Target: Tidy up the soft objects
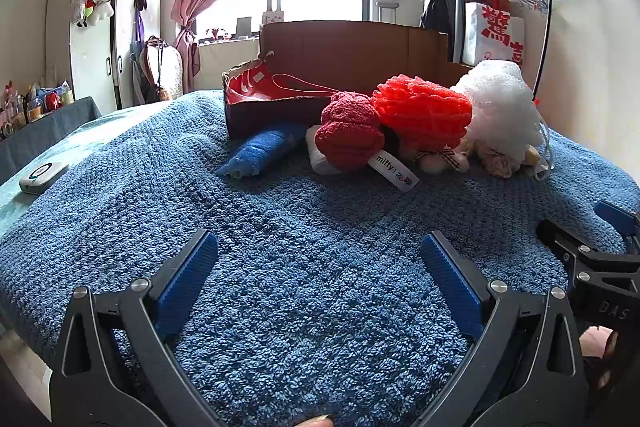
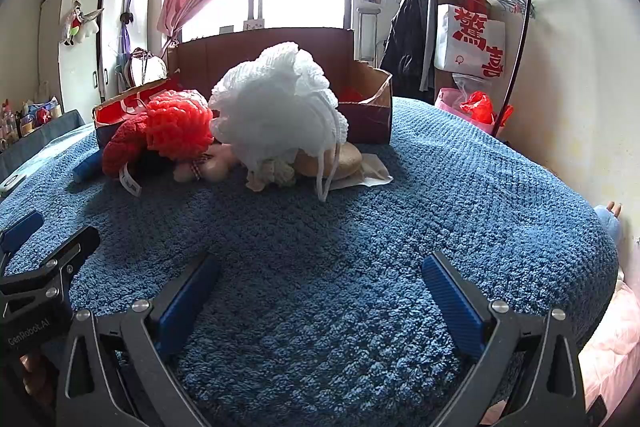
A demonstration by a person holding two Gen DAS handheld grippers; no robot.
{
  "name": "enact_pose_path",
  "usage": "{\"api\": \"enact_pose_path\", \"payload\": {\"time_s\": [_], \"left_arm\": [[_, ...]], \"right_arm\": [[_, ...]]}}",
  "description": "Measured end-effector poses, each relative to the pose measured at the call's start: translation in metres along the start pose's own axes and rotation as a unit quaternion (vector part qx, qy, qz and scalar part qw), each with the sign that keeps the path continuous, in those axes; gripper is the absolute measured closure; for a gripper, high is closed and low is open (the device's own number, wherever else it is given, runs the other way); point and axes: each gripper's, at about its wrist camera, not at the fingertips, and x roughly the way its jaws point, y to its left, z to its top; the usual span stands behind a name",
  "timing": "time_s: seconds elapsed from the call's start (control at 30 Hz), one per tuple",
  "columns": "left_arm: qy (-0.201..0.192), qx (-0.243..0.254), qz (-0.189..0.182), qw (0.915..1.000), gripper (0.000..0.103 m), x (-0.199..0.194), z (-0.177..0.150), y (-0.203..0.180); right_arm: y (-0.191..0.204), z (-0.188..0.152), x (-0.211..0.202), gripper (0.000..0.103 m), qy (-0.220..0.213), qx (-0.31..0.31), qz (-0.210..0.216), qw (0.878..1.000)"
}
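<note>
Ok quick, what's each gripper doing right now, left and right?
Left gripper: open, holding nothing, above the blue towel.
Right gripper: open, holding nothing.

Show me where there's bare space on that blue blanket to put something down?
The wide stretch of blue blanket between both open grippers and the pile is free. It's crowded by the cardboard box: blue roll, red knits, white puff bunched together.

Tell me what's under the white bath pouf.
Under the white pouf show a cream frilly piece, a tan round cushion and flat white paper. Whatever lies deeper beneath is covered.
</note>
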Motion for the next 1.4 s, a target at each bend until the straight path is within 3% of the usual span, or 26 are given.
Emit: {"api": "enact_pose_path", "payload": {"time_s": [1.2,1.4], "left_arm": [[0.003,0.000,0.000,1.0000,0.000,0.000,0.001,0.000],[0.010,0.006,-0.014,0.9998,0.000,0.001,0.011,0.004]], "right_arm": [[0.001,0.000,0.000,0.000,0.001,0.000,0.000,1.000],[-0.008,0.006,-0.002,0.000,0.008,0.006,0.009,1.000]]}}
